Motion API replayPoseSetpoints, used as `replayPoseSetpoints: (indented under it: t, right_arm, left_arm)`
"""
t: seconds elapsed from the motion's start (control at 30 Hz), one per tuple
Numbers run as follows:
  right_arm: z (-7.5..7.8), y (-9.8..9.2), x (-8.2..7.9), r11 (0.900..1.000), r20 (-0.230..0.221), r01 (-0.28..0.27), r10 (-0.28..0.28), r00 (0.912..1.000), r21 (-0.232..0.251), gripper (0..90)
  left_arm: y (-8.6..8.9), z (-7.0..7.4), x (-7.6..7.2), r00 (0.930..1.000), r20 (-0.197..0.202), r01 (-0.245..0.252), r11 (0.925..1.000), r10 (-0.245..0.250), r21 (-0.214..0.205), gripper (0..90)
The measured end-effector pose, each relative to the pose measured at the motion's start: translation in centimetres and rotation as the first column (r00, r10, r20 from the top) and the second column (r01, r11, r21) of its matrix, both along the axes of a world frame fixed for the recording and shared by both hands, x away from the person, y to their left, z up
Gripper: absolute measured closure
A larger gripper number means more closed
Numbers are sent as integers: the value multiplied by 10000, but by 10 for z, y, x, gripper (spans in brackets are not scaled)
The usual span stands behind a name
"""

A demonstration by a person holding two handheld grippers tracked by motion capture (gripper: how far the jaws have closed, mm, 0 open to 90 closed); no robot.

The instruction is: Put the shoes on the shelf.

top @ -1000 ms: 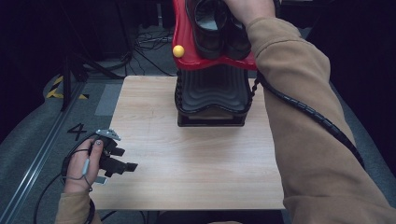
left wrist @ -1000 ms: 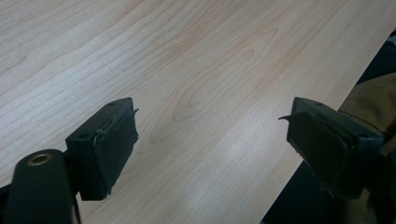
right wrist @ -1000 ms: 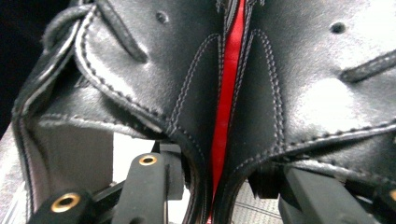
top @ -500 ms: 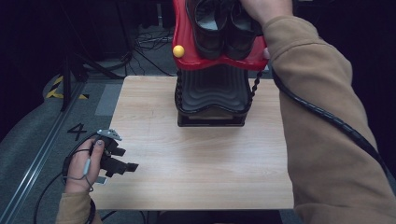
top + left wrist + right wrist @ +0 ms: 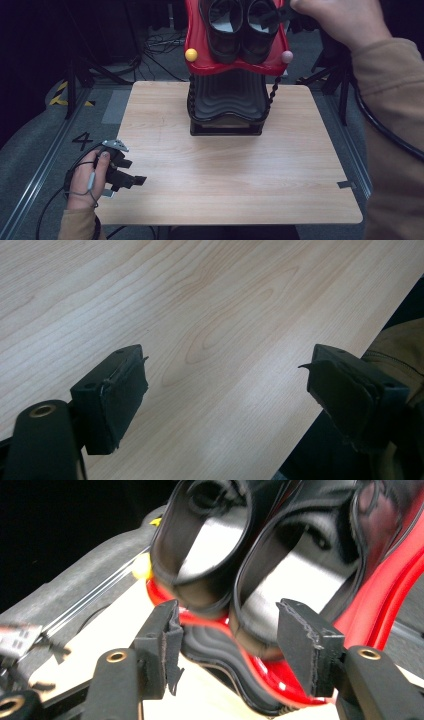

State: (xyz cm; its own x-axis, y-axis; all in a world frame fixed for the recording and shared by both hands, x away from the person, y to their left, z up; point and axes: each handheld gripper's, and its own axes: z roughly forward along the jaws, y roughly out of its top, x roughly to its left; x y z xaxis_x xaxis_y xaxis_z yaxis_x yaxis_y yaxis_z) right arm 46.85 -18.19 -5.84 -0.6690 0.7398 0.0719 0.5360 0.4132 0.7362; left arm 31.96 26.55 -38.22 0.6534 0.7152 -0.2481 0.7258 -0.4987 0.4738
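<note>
While my left claw [image 5: 131,179] rests spread on the worktop [image 5: 280,165], my right claw [image 5: 227,645] has just been opening — nothing between its jaws — behind the black shoes [image 5: 245,25] on the red rack [image 5: 197,37].

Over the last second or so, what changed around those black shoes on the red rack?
The right hand-held gripper drew back from the black shoes toward the right of the high view. Its jaws have just been opening and now stand apart with nothing between them. The shoes sit on the red tray as before. The left hand-held gripper stayed open at the table edge.
</note>
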Motion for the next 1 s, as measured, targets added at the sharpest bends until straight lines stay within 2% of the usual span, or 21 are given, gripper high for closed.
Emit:
replayPoseSetpoints:
  t: [0.07,0.2,0.23,0.43,0.63,0.8,0.9,0.97,1.0]
  right_arm:
    - [-3,-11,-11,9992,146,-393,392,9991,101,403]
    - [-11,-31,-30,9975,249,-700,698,9972,50,393]
    - [-11,-31,-30,9975,249,-700,698,9972,50,393]
    - [-22,-60,-48,9976,285,-677,674,9973,117,377]
    - [-33,-77,-59,9976,305,-695,692,9971,76,372]
    - [-55,-84,-67,9947,301,-1030,1030,9942,10,371]
    - [-77,-85,-71,9923,203,-1234,1233,9922,42,367]
    - [-91,-84,-74,9912,157,-1320,1322,9911,-111,362]
    - [-91,-84,-74,9912,157,-1320,1322,9911,-111,362]
  left_arm:
    - [1,2,-2,10000,41,-18,10000,18,47,167]
    - [1,3,-7,9999,76,-75,10000,75,20,166]
    - [1,3,-7,9999,76,-75,10000,75,20,167]
    - [-2,5,-11,10000,78,-13,9999,13,102,166]
    - [-5,5,-9,9999,121,-8,9999,7,119,167]
    - [-7,4,-11,10000,51,36,9999,-37,166,167]
    - [-9,5,-13,9998,179,92,9998,-95,185,167]
    - [-10,5,-16,9996,230,166,9998,-167,76,167]
    - [-10,5,-16,9996,230,166,9998,-167,76,167]
